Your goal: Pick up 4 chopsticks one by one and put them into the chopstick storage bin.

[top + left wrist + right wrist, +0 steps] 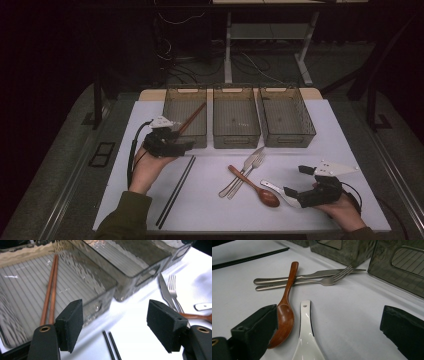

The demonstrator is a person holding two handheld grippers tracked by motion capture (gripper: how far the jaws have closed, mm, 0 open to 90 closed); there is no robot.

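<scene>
My left gripper [115, 325] hangs released by the left bin [172, 107] holding the brown chopsticks [50, 290], whose full pair my gripper view reveals, while my right gripper [329, 337] gapes over the white spoon [305, 335].

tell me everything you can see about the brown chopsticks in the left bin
The brown chopsticks are a pair of slim, reddish-brown sticks that look wooden. They lie side by side, touching along their length, on the ribbed floor of the leftmost smoky clear bin, running diagonally. From above, one end leans on the bin's near edge by the open left claw, which holds nothing.
</scene>
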